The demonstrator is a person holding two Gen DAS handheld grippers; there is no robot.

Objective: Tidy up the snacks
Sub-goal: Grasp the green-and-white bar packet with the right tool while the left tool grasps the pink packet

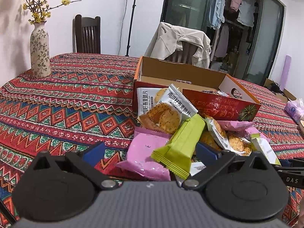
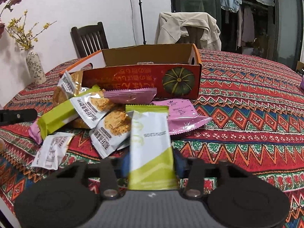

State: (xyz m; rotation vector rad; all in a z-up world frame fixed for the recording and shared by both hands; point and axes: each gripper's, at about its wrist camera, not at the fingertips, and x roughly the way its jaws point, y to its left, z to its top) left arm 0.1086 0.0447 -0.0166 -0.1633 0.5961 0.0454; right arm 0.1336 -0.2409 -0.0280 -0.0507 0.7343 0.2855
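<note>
A heap of snack packets lies on the patterned tablecloth [image 1: 66,98] in front of a red open-topped cardboard box [image 1: 224,106] [image 2: 133,79] with a pumpkin picture. In the heap are oat-crisp packets [image 1: 165,112] [image 2: 106,102], pink packets [image 1: 144,157] [image 2: 182,112] and a green bar packet [image 1: 182,142] [image 2: 55,119]. My left gripper [image 1: 150,152] is open at the near edge of the heap. The pink and green packets lie between its blue fingers [image 1: 93,152], untouched by the pads. My right gripper [image 2: 152,163] is shut on a white and green packet [image 2: 152,142] that points towards the box.
A flowered vase [image 1: 39,51] [image 2: 35,66] with yellow sprigs stands at the far left. Behind the table are a dark wooden chair [image 1: 87,34] and a chair draped with a beige jacket [image 1: 180,41]. A purple tissue pack [image 1: 295,108] lies at the right edge.
</note>
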